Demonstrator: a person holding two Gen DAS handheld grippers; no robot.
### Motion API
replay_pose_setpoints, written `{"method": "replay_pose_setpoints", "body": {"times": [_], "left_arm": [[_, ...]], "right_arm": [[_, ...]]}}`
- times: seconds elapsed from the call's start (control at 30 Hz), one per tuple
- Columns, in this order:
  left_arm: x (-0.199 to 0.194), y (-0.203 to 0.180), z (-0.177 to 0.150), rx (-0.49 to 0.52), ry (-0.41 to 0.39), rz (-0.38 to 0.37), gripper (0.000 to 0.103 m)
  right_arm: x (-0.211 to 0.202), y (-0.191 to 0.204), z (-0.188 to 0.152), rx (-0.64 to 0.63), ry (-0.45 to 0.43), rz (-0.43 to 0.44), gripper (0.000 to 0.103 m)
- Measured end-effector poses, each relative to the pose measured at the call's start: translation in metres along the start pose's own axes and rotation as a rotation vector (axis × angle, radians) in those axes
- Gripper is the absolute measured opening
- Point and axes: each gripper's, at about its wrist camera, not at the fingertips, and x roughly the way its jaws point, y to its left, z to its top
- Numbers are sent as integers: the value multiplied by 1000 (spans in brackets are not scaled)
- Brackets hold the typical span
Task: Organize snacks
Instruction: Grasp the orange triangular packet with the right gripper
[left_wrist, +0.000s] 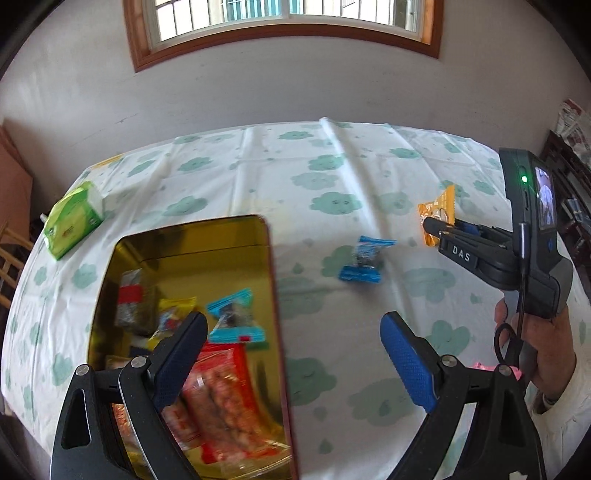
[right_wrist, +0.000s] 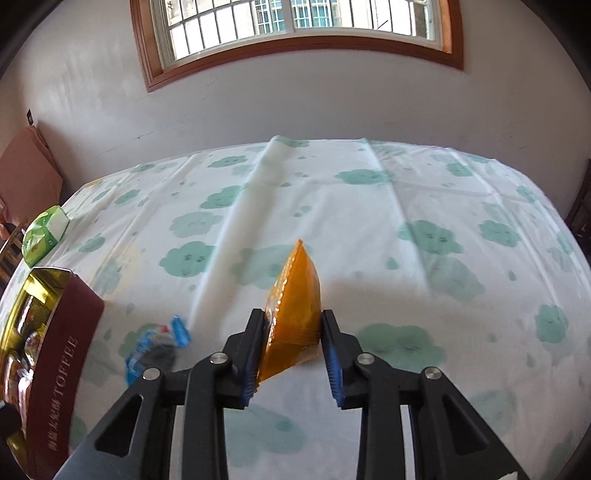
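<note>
One orange packet (right_wrist: 293, 306) is pinched in the right gripper (right_wrist: 291, 354); one blue candy (left_wrist: 364, 258) lies on the surface (left_wrist: 332, 177); the left gripper (left_wrist: 293, 354) gapes empty beside one tin (left_wrist: 192, 236).

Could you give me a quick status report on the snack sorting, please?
Right gripper shut on orange packet. Left gripper open, empty, near toffee tin. Blue candy on tablecloth. Nothing in the way.

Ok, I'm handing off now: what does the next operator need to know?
Right gripper: shut on the orange packet, at the tablecloth.
Left gripper: open, empty, by the tin's right edge.
Done: several snacks, including a red sausage pack, lie in the tin.
Left: bring the orange packet to the tin, then the blue candy on the cloth.
</note>
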Motion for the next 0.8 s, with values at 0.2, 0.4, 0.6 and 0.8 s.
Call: {"method": "replay_pose_setpoints", "body": {"times": [0.2,0.4,0.6,0.8], "left_arm": [[13,-24,11,7,25,-80,92],[28,-40,27,21,40,-98,87],[52,-46,40,23,87,-126,61],[77,-49,46,50,140,-133,50]], "right_arm": [[-24,-55,-25,23,9,-97,31],[-45,-95,-47,56,-1,-157,31],[-49,-101,-52,70,-14,-158,31],[-49,-106,-53,99,-13,-133,31]]}}
